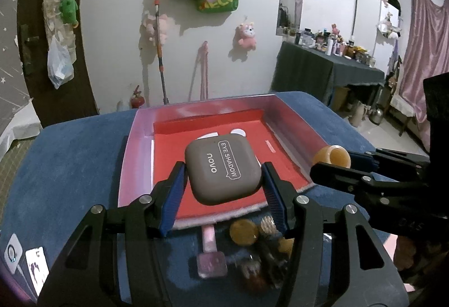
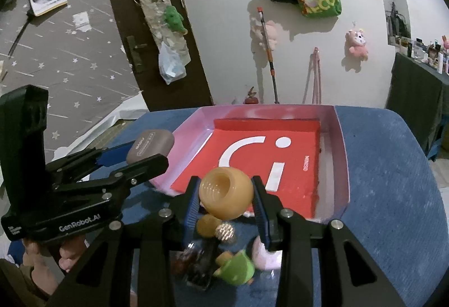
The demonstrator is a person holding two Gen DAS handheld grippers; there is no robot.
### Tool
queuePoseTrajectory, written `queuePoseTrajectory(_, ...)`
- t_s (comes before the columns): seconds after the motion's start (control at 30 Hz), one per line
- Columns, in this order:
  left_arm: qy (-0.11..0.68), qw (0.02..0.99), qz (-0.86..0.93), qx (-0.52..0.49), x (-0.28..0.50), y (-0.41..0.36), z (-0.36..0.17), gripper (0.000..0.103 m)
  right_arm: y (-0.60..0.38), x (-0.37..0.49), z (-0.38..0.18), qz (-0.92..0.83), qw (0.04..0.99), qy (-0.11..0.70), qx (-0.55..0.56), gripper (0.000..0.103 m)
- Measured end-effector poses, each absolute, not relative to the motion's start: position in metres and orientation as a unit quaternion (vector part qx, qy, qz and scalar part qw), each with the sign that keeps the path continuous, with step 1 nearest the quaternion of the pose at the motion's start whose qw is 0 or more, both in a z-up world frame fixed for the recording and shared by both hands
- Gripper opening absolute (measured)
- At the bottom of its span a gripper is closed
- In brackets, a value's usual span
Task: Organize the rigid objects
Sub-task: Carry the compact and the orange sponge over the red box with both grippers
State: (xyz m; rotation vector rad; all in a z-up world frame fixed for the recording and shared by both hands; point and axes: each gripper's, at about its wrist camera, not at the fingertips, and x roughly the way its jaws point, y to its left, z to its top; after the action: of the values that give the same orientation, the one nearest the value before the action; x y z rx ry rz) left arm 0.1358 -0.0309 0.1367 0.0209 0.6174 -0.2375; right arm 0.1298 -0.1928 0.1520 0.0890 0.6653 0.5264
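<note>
Left wrist view: a table draped in blue cloth (image 1: 70, 155) bears a shallow pink-walled cardboard tray with a red floor (image 1: 134, 155). The left gripper (image 1: 223, 186) has its blue-padded jaws partly apart and pressed against the two sides of a grey-brown rounded square eye-shadow case printed "novo EYE SHADOW" (image 1: 221, 168), which is held clear above the tray's near part. At the right edge the right gripper (image 1: 334, 159) carries a hollow amber plastic ball-shaped cap (image 1: 332, 157) beside the tray's right wall.

In the right wrist view the same gripper (image 2: 226, 194) has its jaws narrowly apart, clamped on the amber cap (image 2: 226, 192), threaded opening up, over the tray's near edge (image 2: 343, 166). The left gripper (image 2: 140, 154) shows at the left with the case (image 2: 150, 145) between its fingers, near the tray's left wall.

On the cloth below the grippers lies a blurred cluster: a pink nail-polish bottle (image 1: 210, 259), a round amber lid (image 1: 244, 232), a knurled gold cap (image 2: 224, 232) and a small green toy (image 2: 237, 267).
</note>
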Motion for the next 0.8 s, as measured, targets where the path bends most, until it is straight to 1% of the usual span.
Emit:
queuePoseTrajectory(0.37,0.345,0.933,-0.1,-0.006,0.208,-0.016,0.115,0.052,-0.179,0.205,0.124,0.246,0.894,0.371,0.047,0.039)
queuePoseTrajectory(0.6,0.392,0.915,-0.094,-0.025,0.252,-0.01,0.085,0.052,-0.175,0.254,0.099,0.234,0.877,0.416,0.057,0.039)
queuePoseTrajectory(0.8,0.427,0.899,-0.091,-0.027,0.278,-0.014,0.062,0.052,-0.171,0.28,0.078,0.219,0.866,0.446,0.053,0.039)
